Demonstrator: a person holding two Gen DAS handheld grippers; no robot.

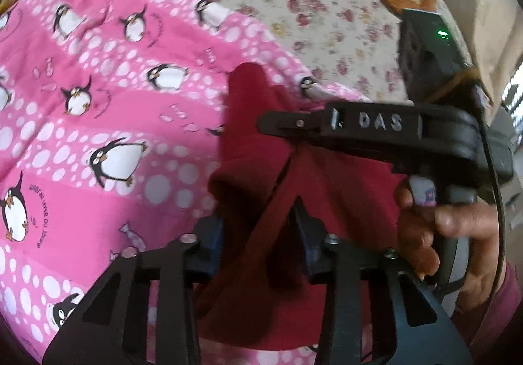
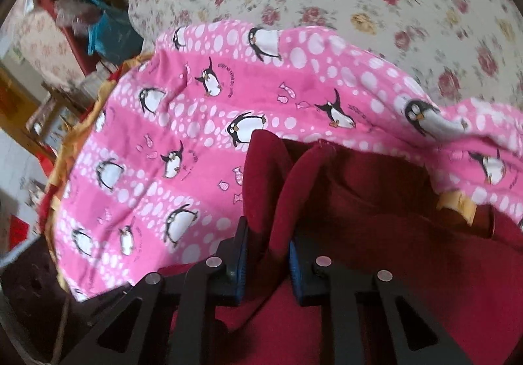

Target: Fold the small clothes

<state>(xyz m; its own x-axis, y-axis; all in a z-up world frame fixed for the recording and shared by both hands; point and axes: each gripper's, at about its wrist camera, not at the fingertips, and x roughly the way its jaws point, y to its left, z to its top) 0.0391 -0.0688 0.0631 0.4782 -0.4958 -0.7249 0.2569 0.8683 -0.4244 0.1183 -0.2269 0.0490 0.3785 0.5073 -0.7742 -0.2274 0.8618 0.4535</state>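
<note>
both grippers clamp the red garment (image 2: 376, 227): left gripper (image 1: 261, 234) and right gripper (image 2: 266, 254) pinch separate folds, lifting it off the pink blanket (image 1: 98, 142) for folding.

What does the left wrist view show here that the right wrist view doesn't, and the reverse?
Only the left wrist view shows the right tool from outside, marked DAS, with the person's hand on its handle. Only the right wrist view shows a cluttered shelf beyond the bed and a tan tag on the garment. Both show the dark red garment pinched in that view's own tool, the pink penguin cloth and the floral bedsheet.
</note>
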